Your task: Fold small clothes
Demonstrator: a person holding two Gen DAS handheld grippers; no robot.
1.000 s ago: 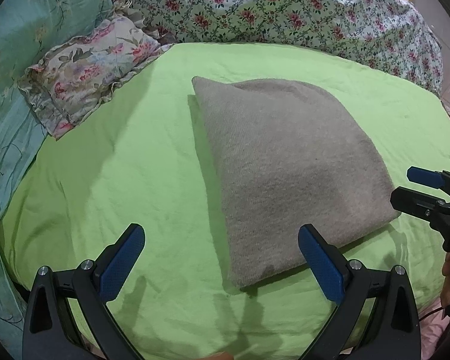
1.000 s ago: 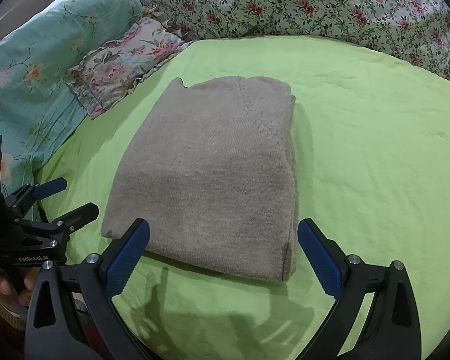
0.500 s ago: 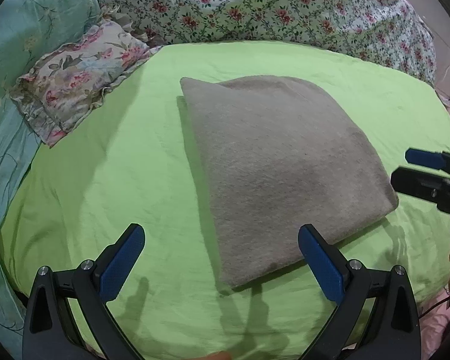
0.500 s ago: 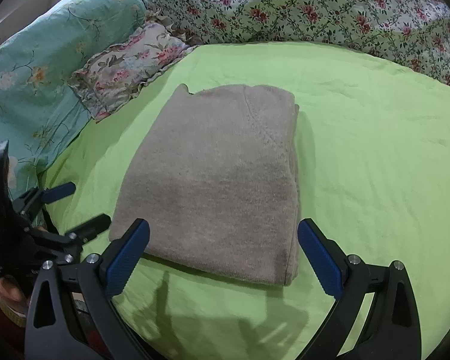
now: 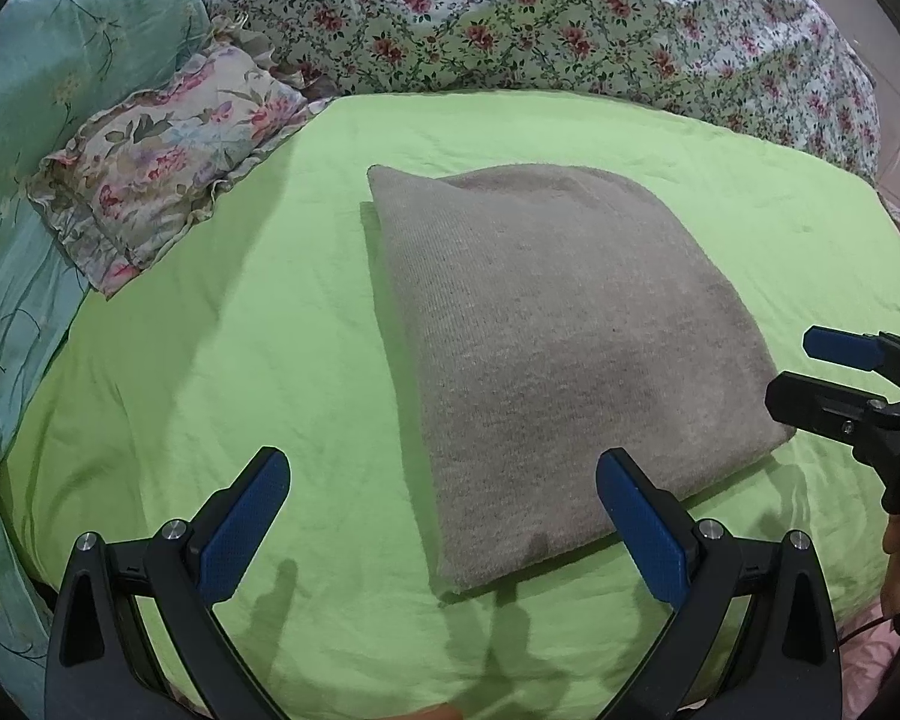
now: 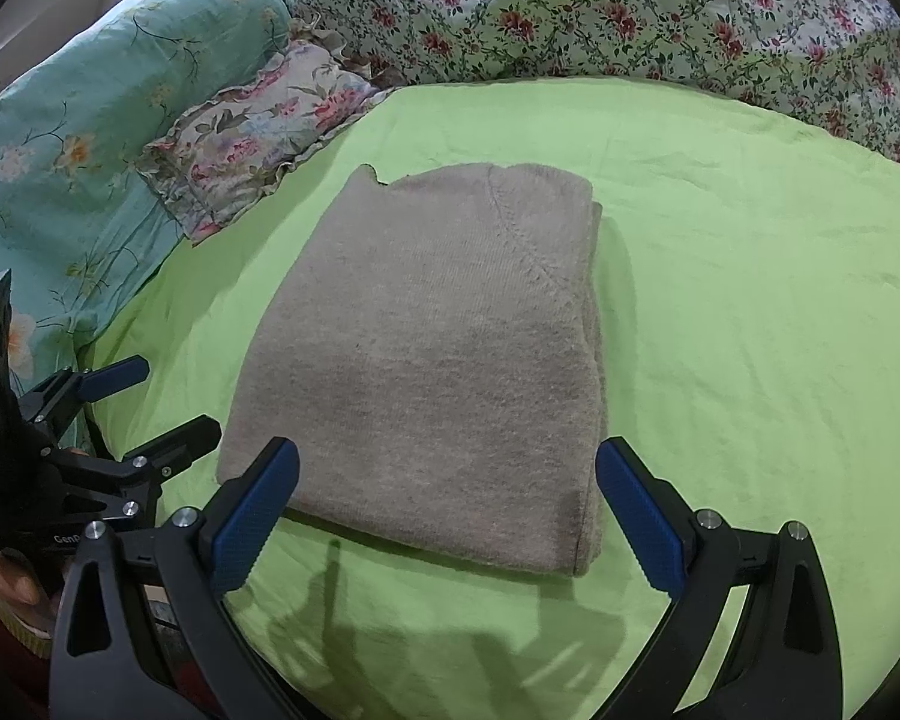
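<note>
Tongs first: my left gripper [image 5: 444, 516] is spread wide, blue pads [image 5: 243, 525] far apart, nothing between them. It hovers over the near edge of the green sheet [image 5: 210, 360], with the near left corner of the folded grey garment [image 5: 546, 348] showing in the gap. My right gripper [image 6: 447, 513] is just as wide, gripping nothing, its blue pads [image 6: 639, 525] flanking the near edge of the same garment [image 6: 444, 348] without touching it.

Each tool shows in the other's camera. The right gripper [image 5: 822, 378] sits at the right edge of the left view, close beside the garment's right corner; I cannot tell whether it touches. The left gripper [image 6: 150, 402] sits at the left of the right view, near the garment's near left corner.

Garment is folded to a neat rectangle, flat, mid-sheet, a raglan seam running across its top layer.

Farther out: ruffled floral pillow [image 6: 252, 144] at far left, teal floral bedding [image 6: 84, 132] beyond it, flowered quilt [image 6: 660, 18] across the far side.
</note>
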